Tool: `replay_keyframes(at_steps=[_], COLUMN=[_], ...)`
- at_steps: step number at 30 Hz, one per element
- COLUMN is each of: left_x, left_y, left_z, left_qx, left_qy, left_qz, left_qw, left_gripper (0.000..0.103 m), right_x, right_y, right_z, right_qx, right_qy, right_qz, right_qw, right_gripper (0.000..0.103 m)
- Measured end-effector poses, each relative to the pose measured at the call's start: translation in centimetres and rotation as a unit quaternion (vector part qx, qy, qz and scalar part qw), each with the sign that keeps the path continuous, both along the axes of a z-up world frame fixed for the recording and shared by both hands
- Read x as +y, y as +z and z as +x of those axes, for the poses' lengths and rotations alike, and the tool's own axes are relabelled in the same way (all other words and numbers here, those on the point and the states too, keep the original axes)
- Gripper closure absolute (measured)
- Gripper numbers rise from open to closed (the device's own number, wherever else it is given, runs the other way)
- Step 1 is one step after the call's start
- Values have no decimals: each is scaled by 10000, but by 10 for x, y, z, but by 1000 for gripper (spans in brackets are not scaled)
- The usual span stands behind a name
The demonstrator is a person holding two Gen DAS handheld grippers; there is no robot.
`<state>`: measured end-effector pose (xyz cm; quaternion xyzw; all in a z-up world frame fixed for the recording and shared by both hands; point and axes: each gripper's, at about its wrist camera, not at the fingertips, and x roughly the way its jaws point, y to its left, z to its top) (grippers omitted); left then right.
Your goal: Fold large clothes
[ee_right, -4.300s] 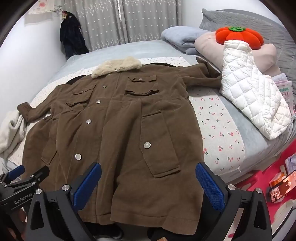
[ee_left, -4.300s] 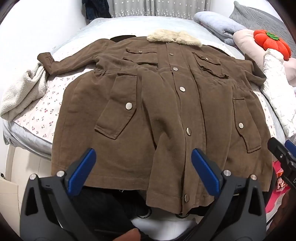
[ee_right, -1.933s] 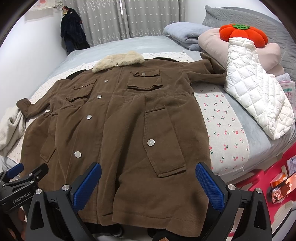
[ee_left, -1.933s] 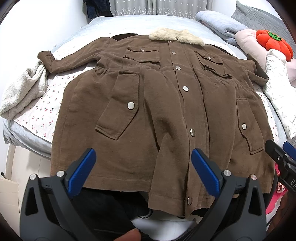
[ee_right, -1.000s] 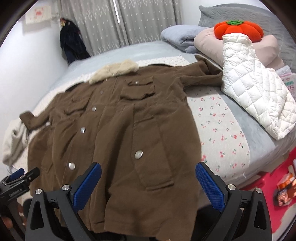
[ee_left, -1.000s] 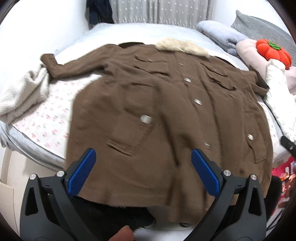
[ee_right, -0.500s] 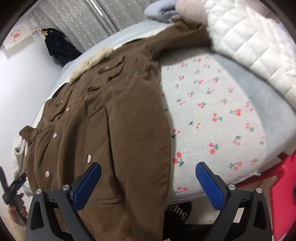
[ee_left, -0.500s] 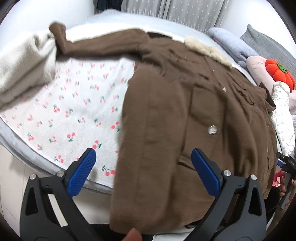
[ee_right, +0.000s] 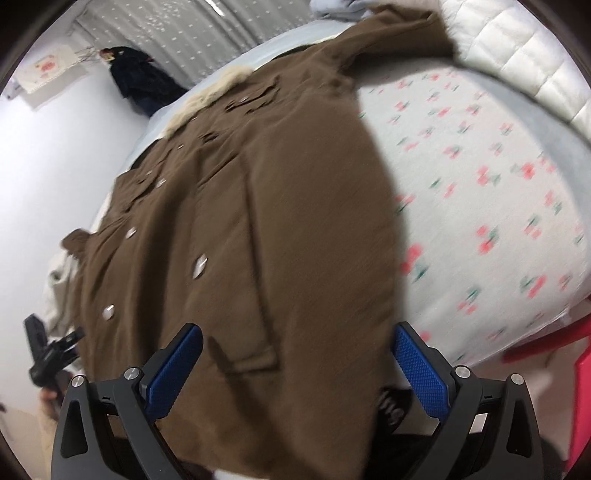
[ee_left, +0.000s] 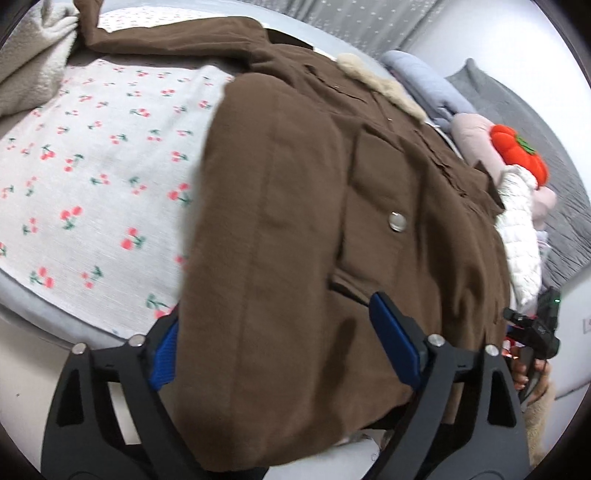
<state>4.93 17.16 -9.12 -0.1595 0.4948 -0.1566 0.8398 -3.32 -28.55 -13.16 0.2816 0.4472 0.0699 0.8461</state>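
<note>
Both wrist cameras sit low at the coat's (ee_left: 295,229) hem corners, sharing its front.

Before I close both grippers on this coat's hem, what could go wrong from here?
1. The brown coat hangs over the bed edge; a thin bite by the left gripper may let the hanging fabric slip out.
2. The right gripper sits over a pocket flap; it may pinch only that layer.
3. One sleeve touches the white quilted jacket; lifting might drag it.
</note>
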Motion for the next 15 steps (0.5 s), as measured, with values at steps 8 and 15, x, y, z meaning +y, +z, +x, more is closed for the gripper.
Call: replay_keyframes(at_steps=[8,15], left_x=[15,11], left_y=[-3,49], left_z=[-6,-28], left_qx=[246,-225], left_qy=[141,256], left_qz=[-253,-92], left_qw=[9993,9994], left_gripper=[91,96], right_x=[-7,-24], right_y=[-18,59], right_z=[-14,-61], right_qx=[79,-829], right_qy=[15,-178], right_qz=[788,578], right_qw=[9969,9947], right_gripper=[78,94])
